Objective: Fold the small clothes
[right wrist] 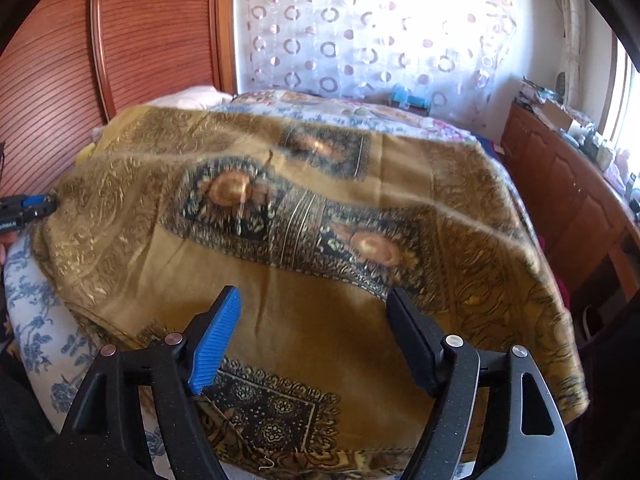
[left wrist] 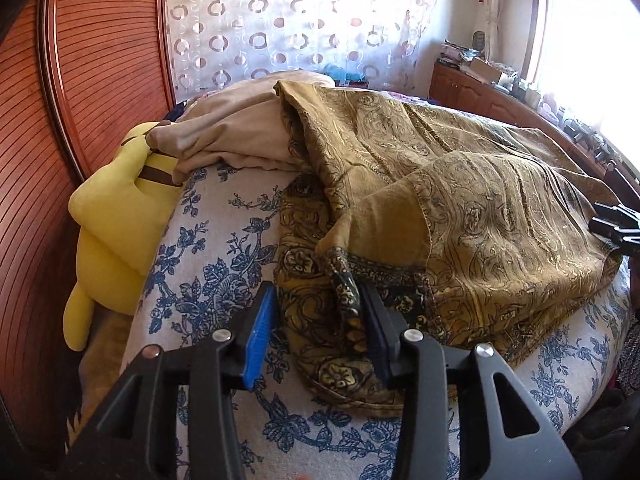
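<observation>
A gold and black patterned cloth (left wrist: pixel 460 216) lies rumpled on the bed, also filling the right wrist view (right wrist: pixel 320 240). My left gripper (left wrist: pixel 318 300) is open, its jaws on either side of a raised dark-edged fold (left wrist: pixel 344 292) at the cloth's near left end, the fold lying against the right finger. My right gripper (right wrist: pixel 314 300) is open over the cloth's near edge, holding nothing. The right gripper's tip shows at the right edge of the left wrist view (left wrist: pixel 616 228); the left gripper's tip shows at the left edge of the right wrist view (right wrist: pixel 28 206).
The bed has a white sheet with blue flowers (left wrist: pixel 224 240). A yellow plush toy (left wrist: pixel 116 216) and a beige blanket (left wrist: pixel 240 136) lie by the wooden headboard (left wrist: pixel 100 60). A wooden cabinet (right wrist: pixel 568 184) with clutter stands to the right under the window.
</observation>
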`<state>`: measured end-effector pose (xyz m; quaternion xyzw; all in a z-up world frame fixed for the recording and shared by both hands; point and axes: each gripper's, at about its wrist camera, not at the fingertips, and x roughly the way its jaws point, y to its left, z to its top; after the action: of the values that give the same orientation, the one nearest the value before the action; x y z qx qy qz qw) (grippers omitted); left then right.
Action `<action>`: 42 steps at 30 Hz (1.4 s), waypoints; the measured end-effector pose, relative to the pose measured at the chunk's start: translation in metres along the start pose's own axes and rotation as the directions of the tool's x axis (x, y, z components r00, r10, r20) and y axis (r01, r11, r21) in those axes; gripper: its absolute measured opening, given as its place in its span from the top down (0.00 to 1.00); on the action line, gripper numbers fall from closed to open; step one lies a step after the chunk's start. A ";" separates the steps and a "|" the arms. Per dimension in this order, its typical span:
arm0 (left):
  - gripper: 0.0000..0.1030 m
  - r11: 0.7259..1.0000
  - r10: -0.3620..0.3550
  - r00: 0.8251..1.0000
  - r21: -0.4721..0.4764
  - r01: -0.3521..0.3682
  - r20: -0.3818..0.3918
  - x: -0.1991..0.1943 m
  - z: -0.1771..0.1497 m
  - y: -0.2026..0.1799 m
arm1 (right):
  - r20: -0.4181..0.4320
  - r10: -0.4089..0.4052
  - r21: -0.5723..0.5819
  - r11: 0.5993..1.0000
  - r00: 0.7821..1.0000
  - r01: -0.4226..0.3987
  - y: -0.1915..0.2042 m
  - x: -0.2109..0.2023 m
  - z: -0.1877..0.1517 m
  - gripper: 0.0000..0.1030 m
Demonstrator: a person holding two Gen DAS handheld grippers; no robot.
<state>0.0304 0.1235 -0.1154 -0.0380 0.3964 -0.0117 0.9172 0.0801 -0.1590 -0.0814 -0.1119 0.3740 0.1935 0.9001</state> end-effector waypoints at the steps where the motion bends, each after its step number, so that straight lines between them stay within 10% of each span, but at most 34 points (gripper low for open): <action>1: 0.59 1.000 0.001 1.000 -0.001 -0.001 -0.003 0.000 0.000 0.000 | -0.001 -0.001 -0.001 1.000 1.000 0.001 0.000 0.000 0.000 0.25; 21: 0.59 0.999 0.010 0.999 -0.049 -0.009 0.031 -0.003 -0.006 0.002 | 0.092 -0.084 0.142 0.987 0.992 0.070 -0.016 -0.026 -0.024 0.25; 27: 0.95 0.991 -0.101 0.994 -0.086 0.103 0.027 -0.004 -0.004 0.005 | 0.093 -0.067 0.183 0.982 0.993 0.049 -0.021 -0.024 -0.026 0.25; 30: 0.97 0.989 -0.122 0.990 -0.077 0.126 0.064 -0.012 0.000 0.000 | 0.081 -0.073 0.150 0.987 0.994 0.061 -0.016 -0.023 -0.026 0.25; 42: 0.97 0.957 -0.291 0.918 0.076 0.281 0.269 -0.069 0.082 -0.072 | 0.089 -0.104 0.122 0.988 0.991 0.092 -0.026 -0.035 -0.013 0.25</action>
<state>0.0439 0.0602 -0.0035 -0.0807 0.2539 -0.1472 0.9526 0.0600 -0.1962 -0.0640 -0.0677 0.3353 0.1318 0.9304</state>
